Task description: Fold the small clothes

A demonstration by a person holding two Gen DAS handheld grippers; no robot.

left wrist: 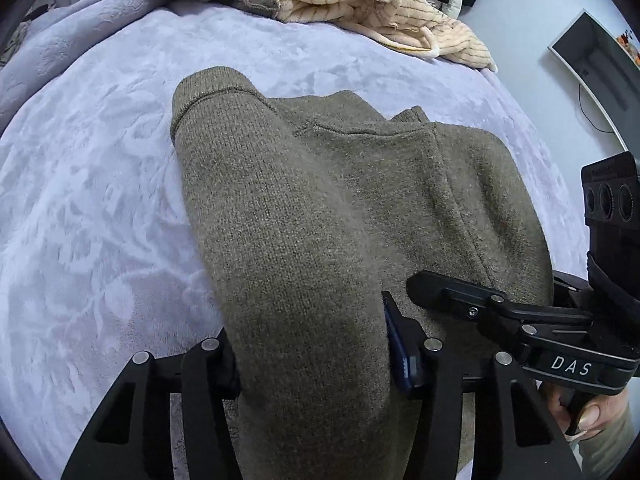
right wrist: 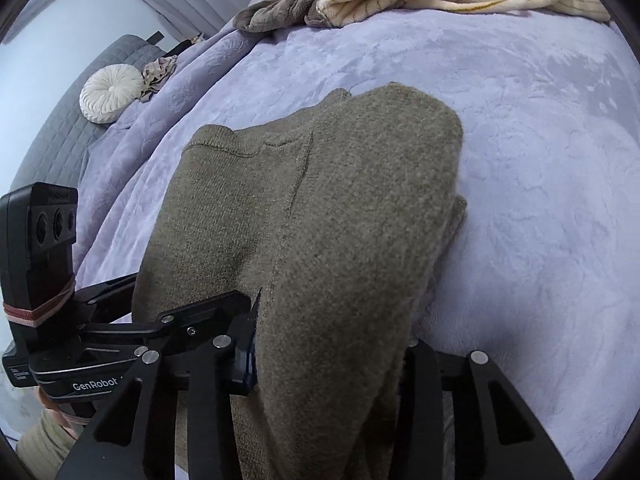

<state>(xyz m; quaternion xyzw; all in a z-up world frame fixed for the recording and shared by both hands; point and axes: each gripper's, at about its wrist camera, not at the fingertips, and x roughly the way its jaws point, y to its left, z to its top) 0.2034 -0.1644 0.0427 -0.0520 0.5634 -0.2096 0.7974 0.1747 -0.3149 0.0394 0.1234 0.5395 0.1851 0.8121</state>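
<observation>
Left gripper [left wrist: 316, 360] and right gripper [right wrist: 328, 360] each pinch a near fold of the olive knit sweater [left wrist: 360, 200], lying on the lavender bed [left wrist: 100, 220]: soft, limp, light, grippy; best held at doubled edges.

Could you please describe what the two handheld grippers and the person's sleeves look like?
Both are matte black with cut-out linkage arms, silver rivets and blue pads on the fingers. The right gripper is marked "DAS"; the left gripper reads "GenRobot". Each carries a black three-lens camera block, the left one's banded with rubber bands. The sleeve is beige.
</observation>
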